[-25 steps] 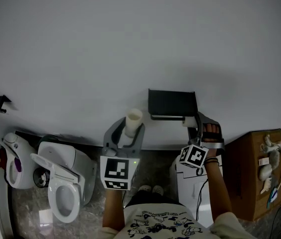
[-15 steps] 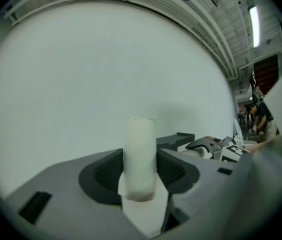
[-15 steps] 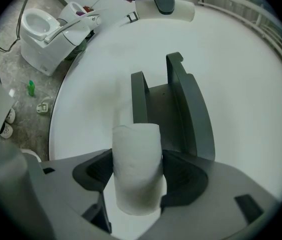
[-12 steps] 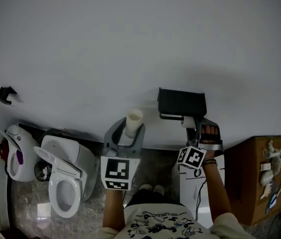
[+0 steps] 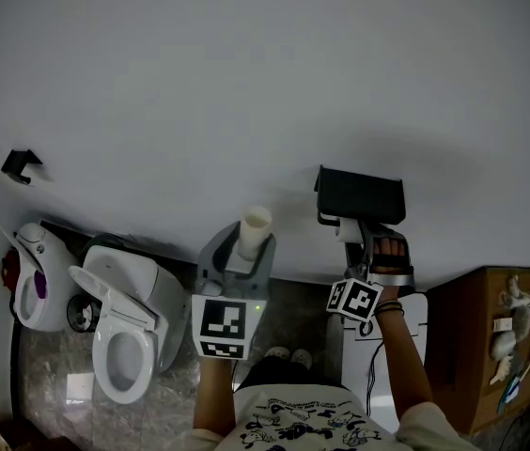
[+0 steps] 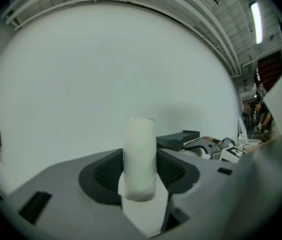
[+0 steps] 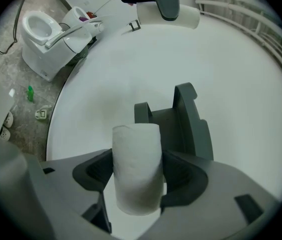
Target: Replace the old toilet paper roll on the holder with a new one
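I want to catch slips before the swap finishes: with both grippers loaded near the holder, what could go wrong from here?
The right gripper pinches the soft paper roll by its sides; pressing it into the dark holder could squash it or let it slip. The holder's uprights appear close behind the roll, so the jaws may knock them. The left gripper grips the slim tube low down, so it could tip out.

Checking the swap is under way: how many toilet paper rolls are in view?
2. A thin roll stands clamped in the left claw; a fuller roll is clamped in the right claw, close to the wall holder. None shows on the holder itself.
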A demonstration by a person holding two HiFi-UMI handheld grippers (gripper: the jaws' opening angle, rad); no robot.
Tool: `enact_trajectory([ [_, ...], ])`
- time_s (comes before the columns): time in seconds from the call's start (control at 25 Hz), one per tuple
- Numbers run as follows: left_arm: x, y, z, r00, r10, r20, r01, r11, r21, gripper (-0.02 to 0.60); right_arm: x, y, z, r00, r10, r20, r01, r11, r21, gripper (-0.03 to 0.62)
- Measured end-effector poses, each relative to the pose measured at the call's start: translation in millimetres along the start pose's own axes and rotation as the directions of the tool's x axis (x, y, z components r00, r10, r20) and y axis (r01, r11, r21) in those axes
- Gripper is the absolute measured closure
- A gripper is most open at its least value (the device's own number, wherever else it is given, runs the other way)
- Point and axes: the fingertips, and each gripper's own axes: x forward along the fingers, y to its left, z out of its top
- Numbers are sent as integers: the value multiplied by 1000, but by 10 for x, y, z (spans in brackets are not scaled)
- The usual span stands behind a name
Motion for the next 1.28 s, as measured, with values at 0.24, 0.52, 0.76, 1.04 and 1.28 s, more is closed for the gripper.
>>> enact_trajectory([
  [0.24, -60, 85, -28, 1000, 10, -3, -10, 1000, -4, 376, 8, 13, 139, 1000, 1, 13, -1, 1000, 1, 283],
  [0.52, -70, 81, -33, 1000, 4, -3, -4, 1000, -2, 376, 10, 20, 174, 1000, 6, 14, -6, 1000, 14, 283],
  [0.76, -65, 44, -13, 1000, -6, 2, 6, 1000, 4, 376, -71, 29, 195, 998, 39, 52, -44, 995, 93, 281],
  [1.04, -32, -36, 44, 1000, -27, 14, 27, 1000, 9, 376, -252, 50, 126, 998, 30, 59, -38, 990, 137, 281],
  [1.28, 12, -164, 62, 998, -55, 19, 55, 998, 12, 376, -440, 226, -2, 995, 73, 74, -91, 956, 278, 281],
])
